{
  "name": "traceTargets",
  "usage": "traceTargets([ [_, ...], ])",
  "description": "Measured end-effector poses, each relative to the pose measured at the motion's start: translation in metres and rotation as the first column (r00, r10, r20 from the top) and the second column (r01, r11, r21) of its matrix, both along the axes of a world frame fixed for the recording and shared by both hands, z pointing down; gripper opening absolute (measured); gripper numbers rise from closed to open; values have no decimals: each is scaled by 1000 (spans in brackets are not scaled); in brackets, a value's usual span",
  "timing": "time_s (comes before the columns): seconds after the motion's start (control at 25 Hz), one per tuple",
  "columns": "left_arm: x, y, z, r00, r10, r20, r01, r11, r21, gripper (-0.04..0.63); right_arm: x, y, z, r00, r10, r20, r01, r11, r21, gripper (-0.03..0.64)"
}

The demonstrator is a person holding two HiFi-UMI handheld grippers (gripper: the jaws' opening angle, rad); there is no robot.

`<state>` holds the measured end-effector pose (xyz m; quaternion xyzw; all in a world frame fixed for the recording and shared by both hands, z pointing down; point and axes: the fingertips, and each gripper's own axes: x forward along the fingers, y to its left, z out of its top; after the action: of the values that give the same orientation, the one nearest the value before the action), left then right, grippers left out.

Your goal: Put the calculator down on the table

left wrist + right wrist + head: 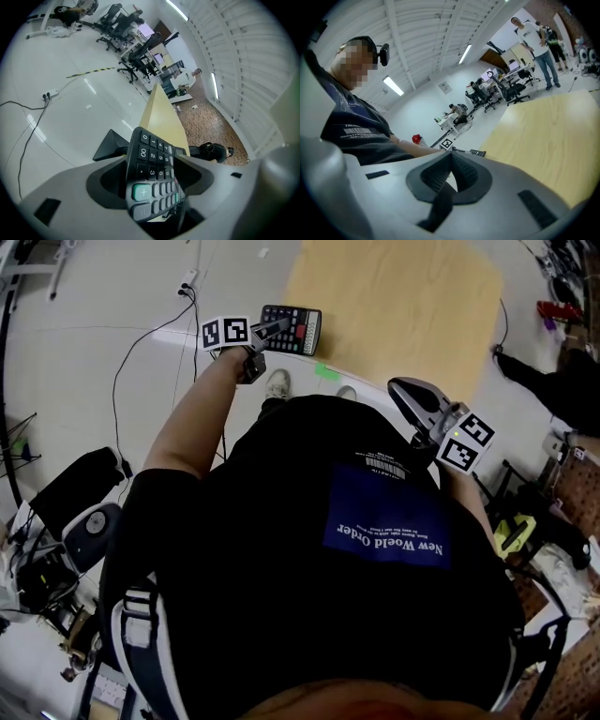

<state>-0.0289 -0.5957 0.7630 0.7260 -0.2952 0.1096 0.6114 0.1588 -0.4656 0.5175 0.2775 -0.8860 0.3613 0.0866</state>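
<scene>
My left gripper's (275, 329) jaws stand wide around the calculator (152, 164) (tilted, at the wooden table's (403, 306) near edge), while my right gripper's (450, 157) are closed together on nothing.

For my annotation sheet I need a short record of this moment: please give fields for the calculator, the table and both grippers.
object: black flat calculator with grey keys and one green key
place: over the near left corner of the light wooden table top; contact unclear
left gripper: jaws wide apart, calculator tilted between them, seemingly not clamped
right gripper: jaws together, nothing between them
</scene>
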Motion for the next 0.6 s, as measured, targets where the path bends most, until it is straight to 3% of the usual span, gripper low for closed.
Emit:
traceTargets([
  [0.24,-1,17,-20,996,-48,-75,46,999,-19,284,13,19,-16,1000,-6,0,6,1000,6,-12],
  [0.48,-33,-31,-8,982,-98,-161,98,995,-7,284,-18,-26,-1,1000,1,-13,-1,1000,-5,-12],
  [0.6,-39,-29,-10,975,-129,-181,130,992,-6,284,-17,-22,-5,1000,-9,-15,8,1000,-4,-12],
])
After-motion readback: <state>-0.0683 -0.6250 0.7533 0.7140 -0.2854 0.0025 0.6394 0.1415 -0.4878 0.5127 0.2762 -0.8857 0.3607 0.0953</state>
